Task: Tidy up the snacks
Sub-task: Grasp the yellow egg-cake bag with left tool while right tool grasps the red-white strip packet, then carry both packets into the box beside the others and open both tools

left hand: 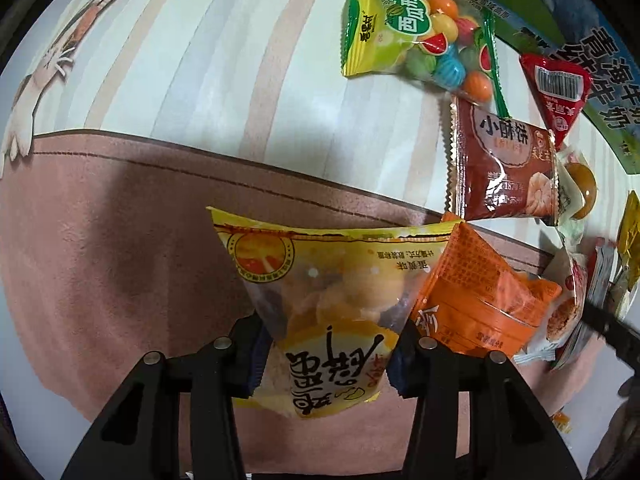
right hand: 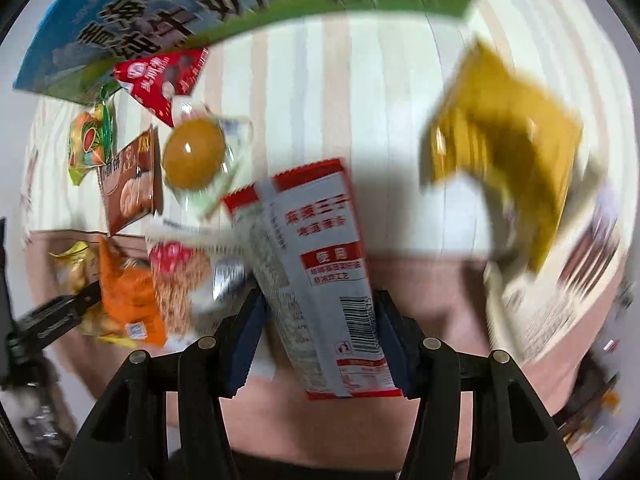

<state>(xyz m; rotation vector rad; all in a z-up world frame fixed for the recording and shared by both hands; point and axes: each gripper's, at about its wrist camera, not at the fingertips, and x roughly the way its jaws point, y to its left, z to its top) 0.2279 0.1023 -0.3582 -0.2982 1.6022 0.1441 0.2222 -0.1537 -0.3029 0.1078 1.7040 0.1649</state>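
My left gripper (left hand: 328,356) is shut on a yellow snack packet (left hand: 332,300) and holds it over the brown band of the tablecloth. An orange packet (left hand: 476,300) lies just right of it. My right gripper (right hand: 320,344) is shut on a red-and-white snack packet (right hand: 320,272), held above the cloth; this view is blurred by motion. The left gripper with its yellow packet shows at the left edge of the right wrist view (right hand: 60,312). A brown biscuit packet (left hand: 504,168) and a bag of coloured candy balls (left hand: 420,32) lie further back.
A green-and-blue milk carton box (right hand: 160,12) stands at the back. Beside it lie a red triangular packet (left hand: 556,88) and a jelly cup (right hand: 196,152). A gold packet (right hand: 508,152) lies at the right. The striped tablecloth (left hand: 200,60) has a cat print at far left.
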